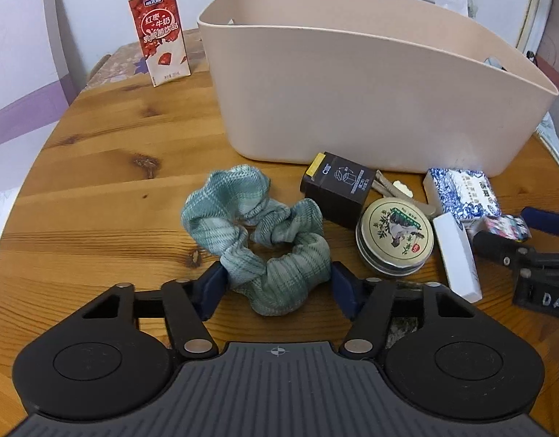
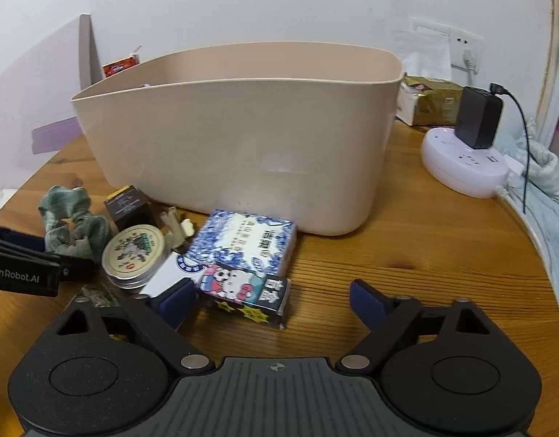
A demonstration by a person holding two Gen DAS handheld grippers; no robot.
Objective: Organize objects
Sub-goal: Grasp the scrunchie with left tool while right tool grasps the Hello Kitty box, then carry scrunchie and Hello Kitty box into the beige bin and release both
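Observation:
A green plaid scrunchie (image 1: 259,233) lies on the wooden table in front of the beige bin (image 1: 370,83). My left gripper (image 1: 277,286) is open, its blue fingers on either side of the scrunchie's near loop. It also shows in the right wrist view (image 2: 24,255), next to the scrunchie (image 2: 73,227). My right gripper (image 2: 274,300) is open, low over the table, with a cartoon-cat box (image 2: 246,293) between its fingers near the left one. The bin (image 2: 243,134) stands behind.
Beside the scrunchie lie a dark small box (image 1: 337,187), a round tin (image 1: 394,238), a white box (image 1: 457,255) and a blue-patterned box (image 2: 244,242). A red milk carton (image 1: 159,34) stands at the back left. A white power strip (image 2: 465,162) with a black charger sits at the right.

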